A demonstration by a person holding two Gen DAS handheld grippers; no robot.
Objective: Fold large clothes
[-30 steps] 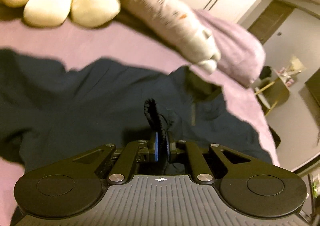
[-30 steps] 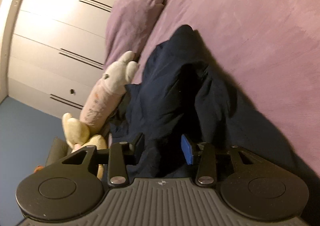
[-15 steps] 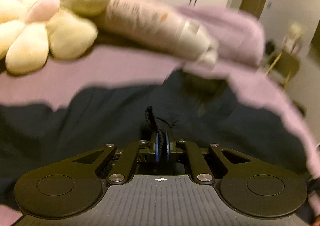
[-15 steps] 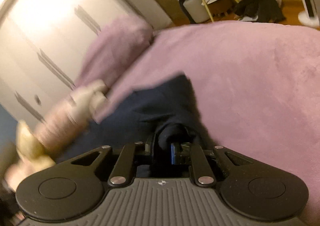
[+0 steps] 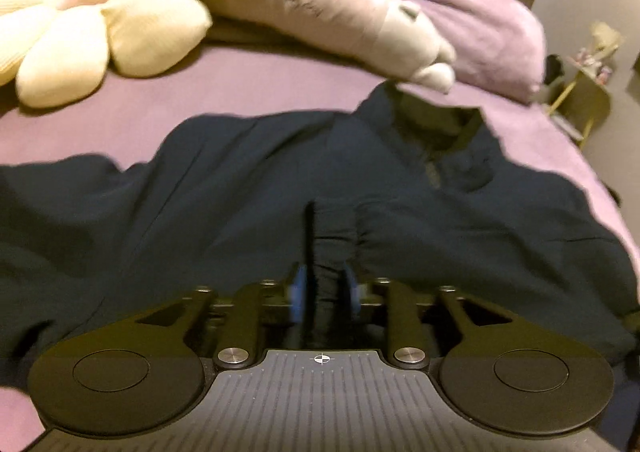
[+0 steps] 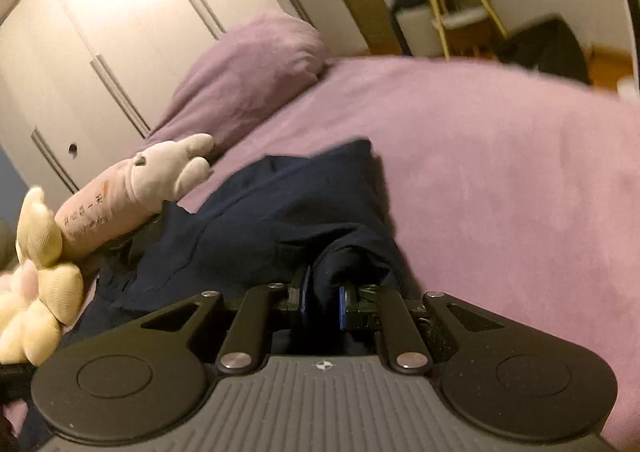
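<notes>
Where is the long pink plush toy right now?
In the left wrist view the long pink plush toy lies upper centre on the bed, between flower cushion and purple pillow.

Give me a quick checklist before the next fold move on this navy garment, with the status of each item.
1. Right gripper pinching the navy garment: ok, a fold of cloth sits between its blue pads.
2. Left gripper grip: not ok, its jaws have just been opening; cloth is still bunched between them.
3. Garment lying flat: not ok, wrinkled and bunched.
4. Long plush toy clear of the garment: cannot tell, it lies at the collar edge.
5. Open purple bed cover beside the garment: ok.
</notes>
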